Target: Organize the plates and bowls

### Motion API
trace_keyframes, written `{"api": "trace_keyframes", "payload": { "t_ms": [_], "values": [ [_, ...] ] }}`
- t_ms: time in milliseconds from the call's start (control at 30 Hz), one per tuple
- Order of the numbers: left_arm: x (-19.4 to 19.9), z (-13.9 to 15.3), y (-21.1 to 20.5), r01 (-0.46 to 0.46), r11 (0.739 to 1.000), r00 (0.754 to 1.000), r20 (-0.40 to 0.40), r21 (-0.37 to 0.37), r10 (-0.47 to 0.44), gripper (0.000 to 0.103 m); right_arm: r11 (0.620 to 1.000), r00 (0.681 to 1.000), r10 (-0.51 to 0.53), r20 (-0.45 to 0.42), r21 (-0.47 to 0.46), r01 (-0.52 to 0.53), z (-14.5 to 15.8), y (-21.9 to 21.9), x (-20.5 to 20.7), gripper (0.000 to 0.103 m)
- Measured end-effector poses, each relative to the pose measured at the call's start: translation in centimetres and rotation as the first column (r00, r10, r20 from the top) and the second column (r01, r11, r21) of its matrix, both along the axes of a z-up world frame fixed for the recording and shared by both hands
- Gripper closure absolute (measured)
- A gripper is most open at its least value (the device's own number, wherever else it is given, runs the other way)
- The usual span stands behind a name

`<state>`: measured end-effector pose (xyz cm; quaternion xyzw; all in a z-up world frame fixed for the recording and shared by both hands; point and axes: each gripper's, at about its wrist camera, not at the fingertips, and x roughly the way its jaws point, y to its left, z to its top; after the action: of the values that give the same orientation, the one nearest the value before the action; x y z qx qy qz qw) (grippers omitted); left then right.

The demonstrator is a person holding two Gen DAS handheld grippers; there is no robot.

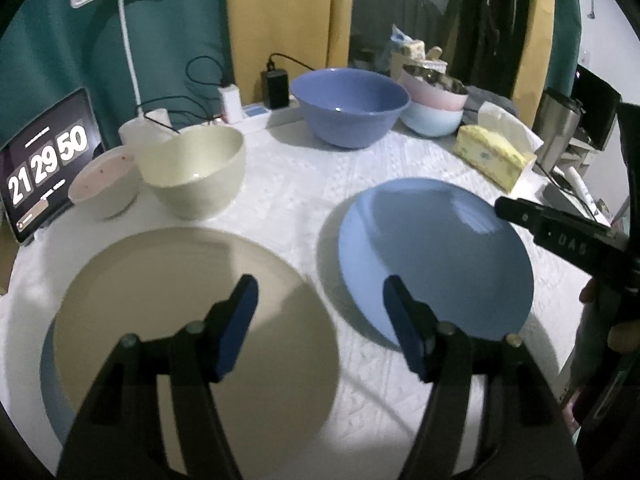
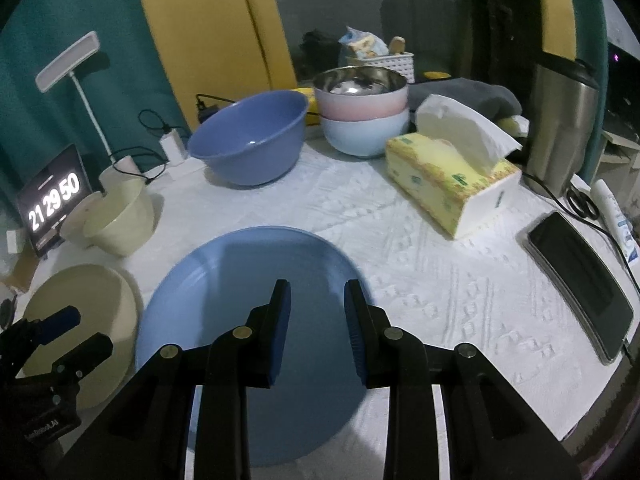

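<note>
A beige plate point(image 1: 192, 320) lies at the near left on top of a pale blue plate whose rim point(image 1: 50, 392) shows under it. A blue plate point(image 1: 440, 256) lies to its right. My left gripper point(image 1: 322, 284) stands open over the gap between the two plates, with nothing between its fingers. My right gripper point(image 2: 317, 286) hovers open over the blue plate point(image 2: 240, 280), its pads bare. Behind stand a cream bowl point(image 1: 196, 172), a small speckled bowl point(image 1: 104, 188), a big blue bowl point(image 1: 348, 104) and a pink bowl point(image 1: 436, 96) nested in a pale blue bowl point(image 1: 432, 124).
A tissue box point(image 2: 452, 184) and a dark phone point(image 2: 580, 288) lie on the right of the white cloth. A steel flask point(image 2: 560, 120) stands at the back right. A tablet clock point(image 1: 44, 164), a desk lamp point(image 1: 128, 40) and chargers with cables line the back left.
</note>
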<state>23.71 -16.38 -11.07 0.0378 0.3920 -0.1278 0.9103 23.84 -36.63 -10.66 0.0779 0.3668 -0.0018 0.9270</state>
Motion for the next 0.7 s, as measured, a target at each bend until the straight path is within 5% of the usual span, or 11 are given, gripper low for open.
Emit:
{"api": "trace_keyframes", "payload": {
  "t_ms": [700],
  "values": [
    [-2.6,2.1,7.4,-0.113,0.993,0.987,0.109,-0.020,0.115,0.036,0.995,0.995,0.099,0.008,-0.014,-0.099,0.7,7.3,-0.7,0.073]
  ]
}}
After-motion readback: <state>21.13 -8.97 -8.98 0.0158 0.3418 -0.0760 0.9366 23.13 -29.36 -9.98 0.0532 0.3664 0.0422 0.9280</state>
